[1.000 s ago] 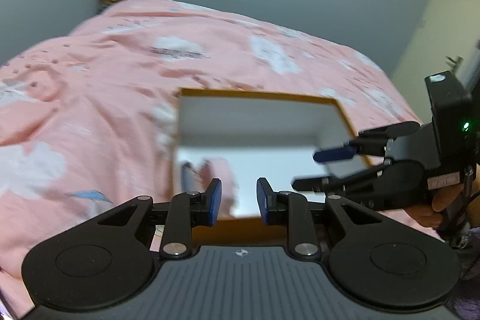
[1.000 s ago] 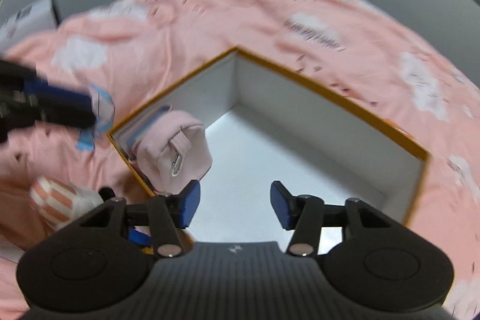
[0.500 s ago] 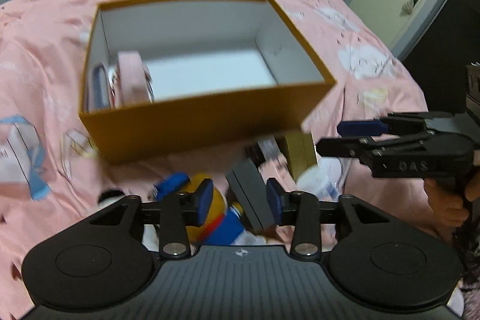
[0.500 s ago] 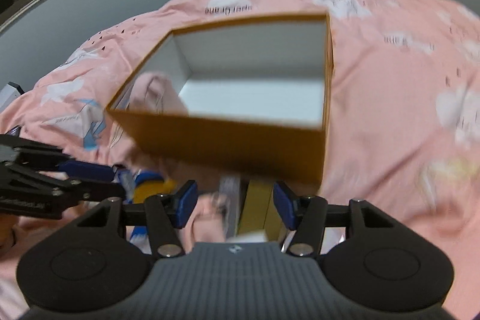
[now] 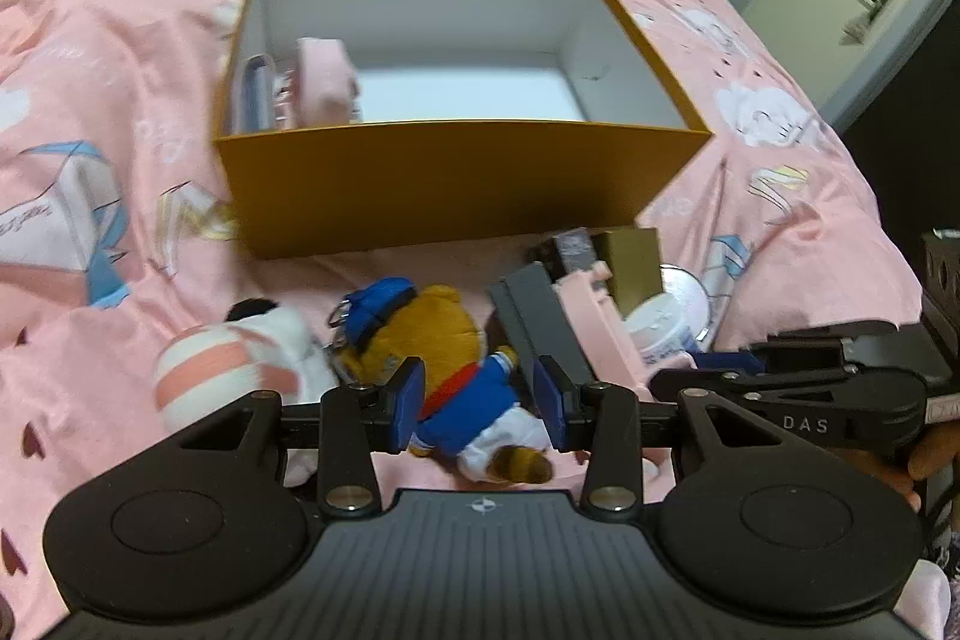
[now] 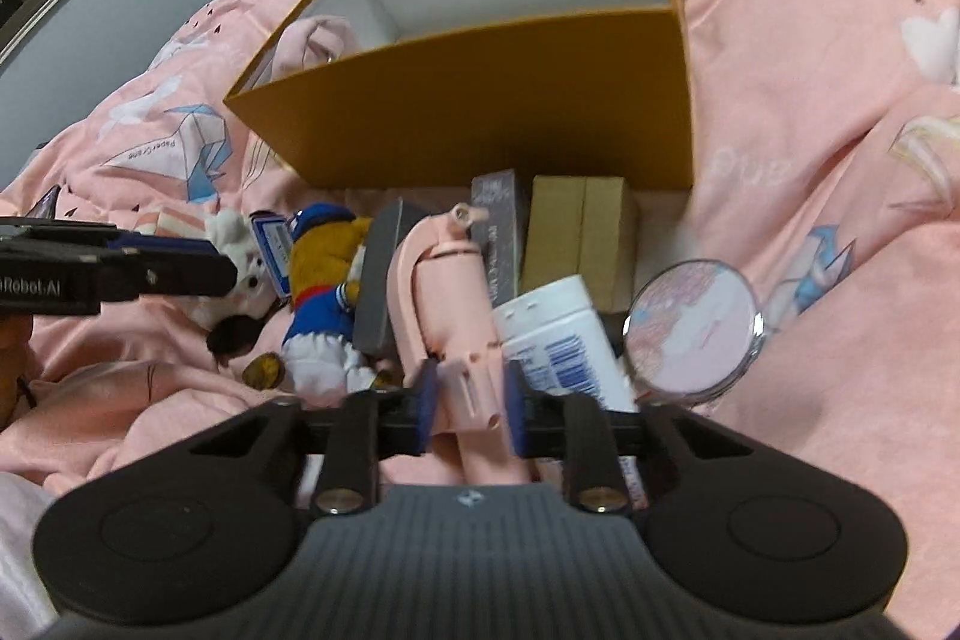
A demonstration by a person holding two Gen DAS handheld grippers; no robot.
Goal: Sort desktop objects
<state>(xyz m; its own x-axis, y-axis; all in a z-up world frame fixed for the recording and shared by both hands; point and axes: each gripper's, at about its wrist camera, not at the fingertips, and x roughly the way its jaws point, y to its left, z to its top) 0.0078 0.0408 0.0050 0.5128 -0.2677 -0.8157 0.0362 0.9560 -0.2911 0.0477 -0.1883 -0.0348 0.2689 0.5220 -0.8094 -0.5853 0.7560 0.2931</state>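
At lower centre of the right wrist view | right tool (image 6: 467,395) has just closed, clenched on pink plastic gadget (image 6: 447,292) | long axis runs up-frame toward orange box (image 6: 480,100) | left tool (image 5: 477,403) released, straddling bear plush (image 5: 444,358)

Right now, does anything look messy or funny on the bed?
Yes. Toys and boxes lie jumbled against the orange box: the bear toy on its back, the white bottle tipped over, the grey box leaning.
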